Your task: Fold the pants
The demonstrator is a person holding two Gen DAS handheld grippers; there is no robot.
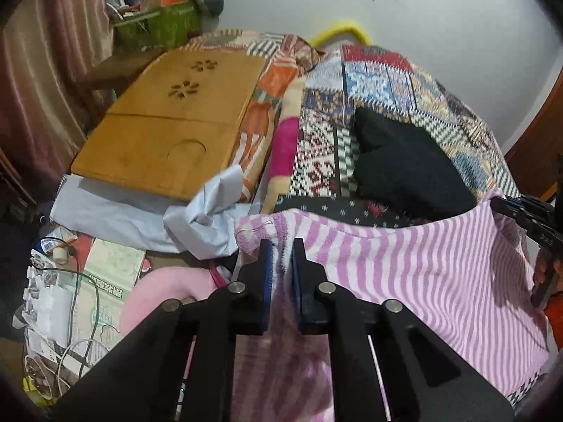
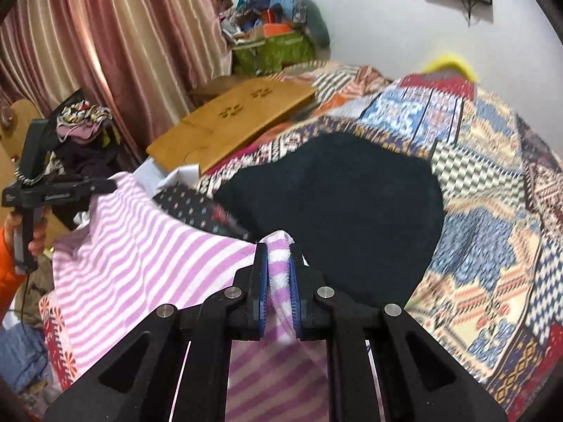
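Patchwork bedding [image 2: 475, 183] fills the background; before it the striped pink pants [image 1: 422, 263] hang stretched at lower centre, left gripper [image 1: 281, 249] and right gripper [image 2: 278, 256] each pinching a top corner. Such shallow bites could slip if pulled apart.

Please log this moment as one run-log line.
left hand-held gripper: shut on striped pants | right hand-held gripper: shut on striped pants | pants: held over bed
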